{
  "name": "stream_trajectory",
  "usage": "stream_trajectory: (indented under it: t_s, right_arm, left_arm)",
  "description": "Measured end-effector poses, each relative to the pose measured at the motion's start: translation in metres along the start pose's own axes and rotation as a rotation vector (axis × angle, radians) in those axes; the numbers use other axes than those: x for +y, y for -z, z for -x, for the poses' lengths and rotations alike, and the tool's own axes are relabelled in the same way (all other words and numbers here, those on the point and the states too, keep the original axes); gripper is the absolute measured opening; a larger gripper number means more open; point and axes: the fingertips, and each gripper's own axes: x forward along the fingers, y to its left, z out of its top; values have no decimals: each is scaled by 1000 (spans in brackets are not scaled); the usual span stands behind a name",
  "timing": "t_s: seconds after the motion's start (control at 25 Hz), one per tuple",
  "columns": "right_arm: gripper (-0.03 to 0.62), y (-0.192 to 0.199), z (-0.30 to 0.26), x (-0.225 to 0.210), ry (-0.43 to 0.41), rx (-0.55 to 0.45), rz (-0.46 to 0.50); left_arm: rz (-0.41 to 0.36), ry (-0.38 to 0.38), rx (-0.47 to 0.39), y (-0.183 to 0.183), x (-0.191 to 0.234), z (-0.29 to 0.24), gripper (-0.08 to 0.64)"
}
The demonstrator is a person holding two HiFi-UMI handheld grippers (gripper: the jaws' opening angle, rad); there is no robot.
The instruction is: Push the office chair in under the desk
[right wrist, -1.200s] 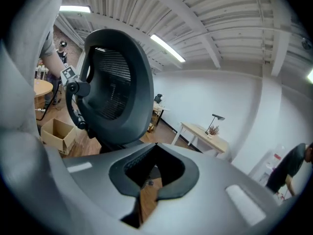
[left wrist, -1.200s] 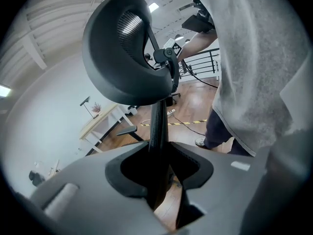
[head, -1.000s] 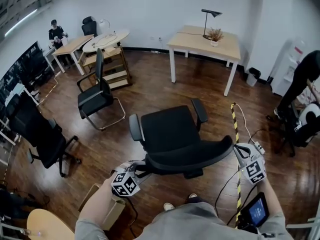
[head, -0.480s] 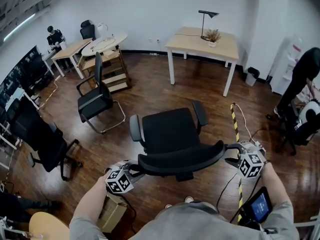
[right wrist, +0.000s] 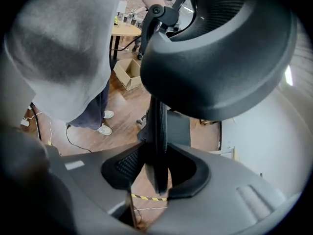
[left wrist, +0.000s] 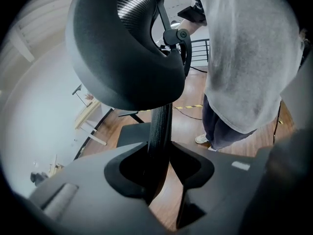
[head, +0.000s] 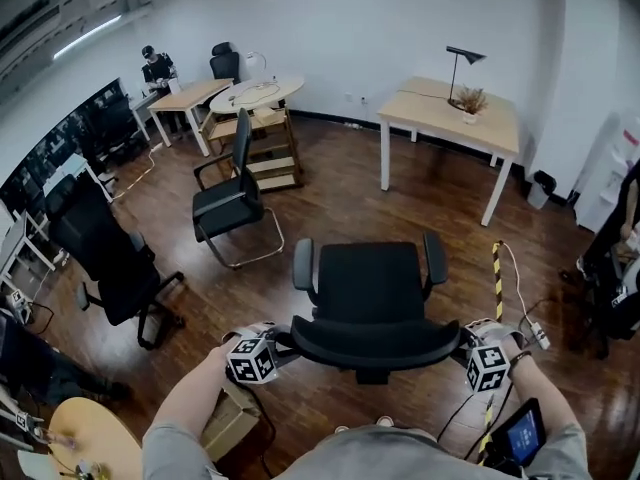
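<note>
Office chair (head: 368,286) at lower centre of head view – has swung from angled to square-on toward desk (head: 432,114), upper right, well apart. Black, mesh back, padded seat, two armrests. Right gripper (head: 463,340) has just been closing, backrest rim between jaws; left gripper (head: 284,341) clamps opposite rim. We judge push ready.

Bare floor (head: 400,213) between office chair (head: 368,290) and desk (head: 440,118); visitor chair (head: 226,204) at left (well apart); striped tape (head: 497,268) right.

L gripper (head: 283,341), R gripper (head: 463,341) clamp backrest (head: 375,342); R jaws just closing.
</note>
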Motion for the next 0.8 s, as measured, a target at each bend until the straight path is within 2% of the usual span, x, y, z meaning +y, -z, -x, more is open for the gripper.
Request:
stream_trajectory:
  t_s: [0.12, 0.28, 0.44, 0.64, 0.8]
  right_arm:
    - [141, -1, 7, -2, -1, -18, -3]
    - [138, -15, 2, 3, 1, -19, -27]
    - [137, -26, 3, 7, 11, -4, -71]
    - [135, -32, 16, -6, 14, 27, -134]
    - [133, -75, 2, 3, 45, 58, -198]
  left_arm:
    - [-1, -12, 37, -3, 6, 3, 140]
    - [-21, -17, 60, 12, 9, 6, 141]
    - [-58, 13, 52, 20, 14, 9, 140]
    - [-106, 53, 37, 14, 45, 16, 138]
    - [-163, 83, 18, 53, 53, 25, 140]
